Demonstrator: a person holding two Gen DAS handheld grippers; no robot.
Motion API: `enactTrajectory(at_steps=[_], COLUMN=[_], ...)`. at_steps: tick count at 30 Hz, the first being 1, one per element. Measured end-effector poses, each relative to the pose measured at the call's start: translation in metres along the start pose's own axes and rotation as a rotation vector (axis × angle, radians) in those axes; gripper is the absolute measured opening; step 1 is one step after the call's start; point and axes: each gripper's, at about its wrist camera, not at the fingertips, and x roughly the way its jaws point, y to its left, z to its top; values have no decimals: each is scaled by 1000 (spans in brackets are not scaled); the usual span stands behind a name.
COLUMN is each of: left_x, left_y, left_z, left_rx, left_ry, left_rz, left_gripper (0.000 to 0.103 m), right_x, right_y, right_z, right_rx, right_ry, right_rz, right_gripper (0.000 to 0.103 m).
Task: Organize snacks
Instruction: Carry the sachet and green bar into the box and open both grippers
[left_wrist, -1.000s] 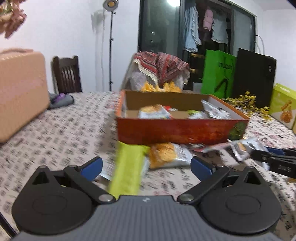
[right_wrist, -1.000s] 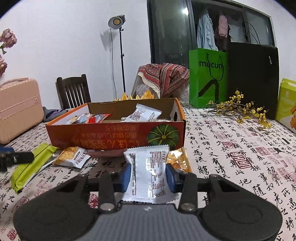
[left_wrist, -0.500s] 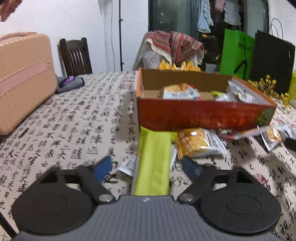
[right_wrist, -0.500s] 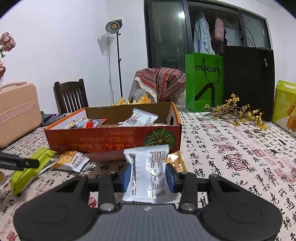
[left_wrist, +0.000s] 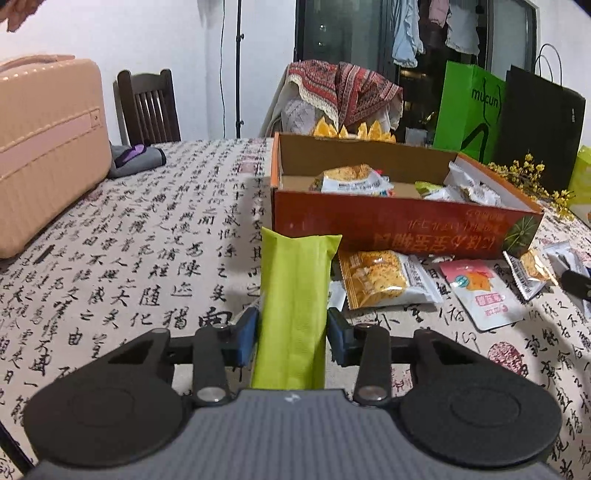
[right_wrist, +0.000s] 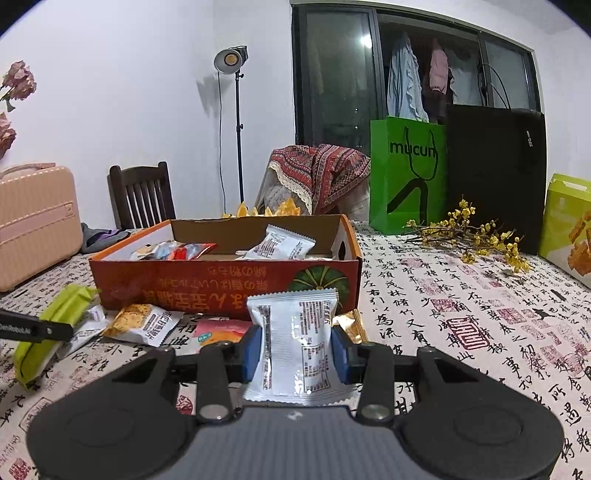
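Note:
A long lime-green snack packet (left_wrist: 295, 280) lies on the patterned tablecloth, pointing at the orange cardboard box (left_wrist: 388, 229). My left gripper (left_wrist: 292, 336) is closing on it, and both blue pads touch the packet's sides. My right gripper (right_wrist: 295, 354) is shut on a white snack packet (right_wrist: 295, 332), held upright just in front of the box (right_wrist: 221, 284). Several packets lie inside the box. Loose on the cloth before it are an orange cracker packet (left_wrist: 384, 278) and a pink packet (left_wrist: 480, 295). In the right wrist view the green packet (right_wrist: 66, 299) is at the far left.
A pink suitcase (left_wrist: 44, 147) stands at the table's left, with a dark wooden chair (left_wrist: 147, 107) behind. A green paper bag (right_wrist: 406, 177), a black bag (right_wrist: 495, 173), a yellow flower branch (right_wrist: 469, 236) and a yellow-green carton (right_wrist: 569, 229) stand at the right.
The left gripper's jaws have narrowed from wide apart onto the green packet, and it has moved a little forward and down. The right gripper still holds the white packet.

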Motion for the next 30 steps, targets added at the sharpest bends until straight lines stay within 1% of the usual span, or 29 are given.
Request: enactTrajectory(at_steps=[8, 19, 25, 30], left_x=[-16, -31, -41, -37], left_y=[-3, -20, -29, -40], left_z=[13, 44, 71, 98], left_rx=[-2, 11, 12, -6], left_ry=[-50, -129, -194, -214], left_rz=[-9, -40, -52, -55], left_gripper=[41, 40, 40, 40], right_x=[-5, -14, -5, 11], right_y=[1, 6, 11, 14], right_z=[6, 41, 63, 85], right_rx=[-3, -14, -4, 21], right_ry=[-9, -76, -95, -96], right_rz=[-2, 21, 37, 51], right_gripper=[39, 39, 39, 39])
